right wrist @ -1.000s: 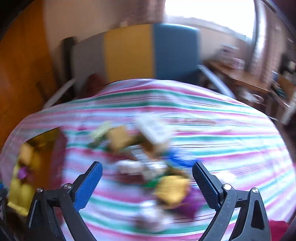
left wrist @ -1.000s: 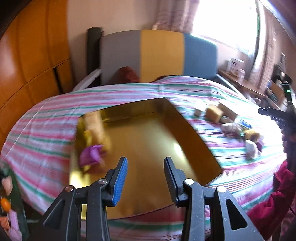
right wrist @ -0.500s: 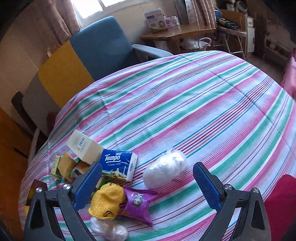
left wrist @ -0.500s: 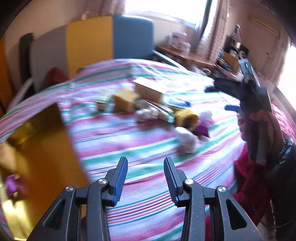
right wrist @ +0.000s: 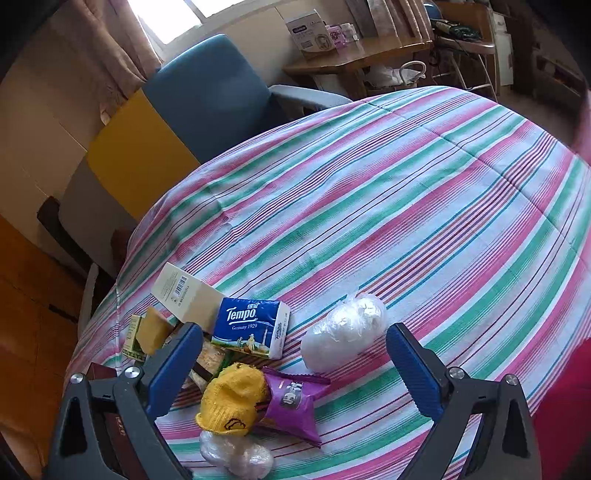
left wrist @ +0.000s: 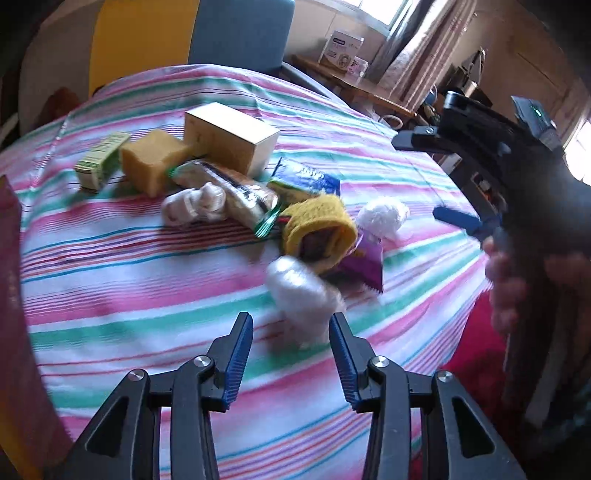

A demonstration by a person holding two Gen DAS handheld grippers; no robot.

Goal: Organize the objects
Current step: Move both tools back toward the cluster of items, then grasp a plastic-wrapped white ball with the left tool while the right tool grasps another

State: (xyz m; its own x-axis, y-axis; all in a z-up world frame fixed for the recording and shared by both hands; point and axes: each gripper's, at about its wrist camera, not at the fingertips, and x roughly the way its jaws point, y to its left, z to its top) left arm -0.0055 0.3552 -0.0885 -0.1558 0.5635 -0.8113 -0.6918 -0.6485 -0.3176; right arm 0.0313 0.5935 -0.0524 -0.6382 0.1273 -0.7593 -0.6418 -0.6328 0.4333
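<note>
On the striped cloth [right wrist: 424,206] covering the bench, a loose pile of small items sits at one side. Left gripper [left wrist: 291,354] jaws spread, nothing between them, hovering just short of a white plastic-wrapped bundle [left wrist: 301,291], blurred; contact cannot be told. Right gripper [right wrist: 291,365] jaws spread wide, empty, hovering above the pile.

Pile from right wrist view: Tempo tissue pack [right wrist: 251,328], blue and white, leaning against a cream carton [right wrist: 186,293] with barcode. Second white plastic-wrapped ball [right wrist: 345,325] just beside the tissue pack, apart from the rest. Yellow knit hat [right wrist: 232,400] touching a purple snack packet [right wrist: 295,404], which lies partly under it. First white bundle at bottom edge, just below the hat. Yellow sponge [right wrist: 151,334] beside a small green box [right wrist: 131,338].

Left wrist view adds: long snack wrapper [left wrist: 229,192] with green ends lying between sponge and hat, white balled item [left wrist: 194,203] against it. Dark red box edge [left wrist: 11,258] at far left. Right hand [left wrist: 506,280] holding its gripper at right edge.

Background: chair [right wrist: 207,96] with blue, yellow and grey panels; wooden side desk [right wrist: 354,55] with a white box [right wrist: 310,33].
</note>
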